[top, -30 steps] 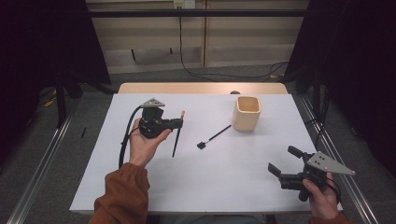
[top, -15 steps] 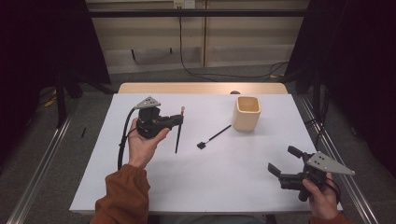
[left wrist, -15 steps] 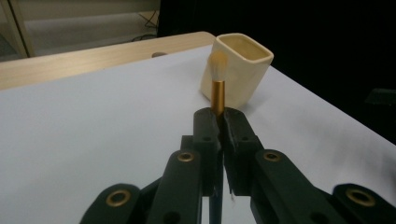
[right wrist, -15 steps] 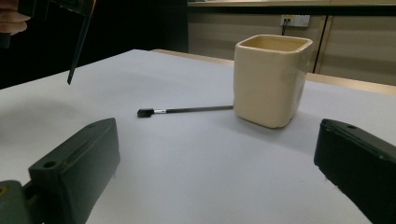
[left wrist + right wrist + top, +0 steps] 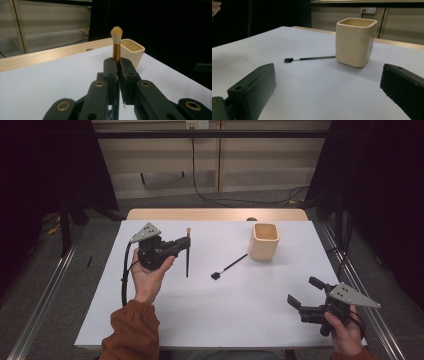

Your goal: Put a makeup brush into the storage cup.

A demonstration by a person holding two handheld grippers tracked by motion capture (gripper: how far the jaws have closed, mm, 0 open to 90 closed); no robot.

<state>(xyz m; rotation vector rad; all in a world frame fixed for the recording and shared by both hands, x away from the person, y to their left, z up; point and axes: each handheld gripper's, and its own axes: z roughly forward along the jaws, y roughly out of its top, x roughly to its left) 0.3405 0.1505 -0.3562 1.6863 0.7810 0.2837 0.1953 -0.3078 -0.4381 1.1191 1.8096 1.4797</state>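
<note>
My left gripper (image 5: 186,243) is shut on a make-up brush (image 5: 187,260) with a black handle, held above the left part of the white table sheet (image 5: 225,320). In the left gripper view the gold ferrule and cream bristles of the brush (image 5: 116,42) stand up between the closed jaws of the left gripper (image 5: 117,65). A cream square cup (image 5: 263,241) stands upright at the far right, also seen as the cup (image 5: 132,51) and the cup (image 5: 355,41). A second thin black brush (image 5: 230,266) lies flat beside the cup. My right gripper (image 5: 303,291) rests open near the front right, nothing between its jaws.
A strip of bare wooden table top (image 5: 215,215) runs along the far edge. The left gripper's black cable (image 5: 124,270) loops down beside the person's left hand. The thin brush (image 5: 309,59) lies ahead of the right gripper (image 5: 328,87), left of the cup.
The left gripper has shifted slightly left and the brush in it now stands straighter in the picture. The right gripper has stayed put.
</note>
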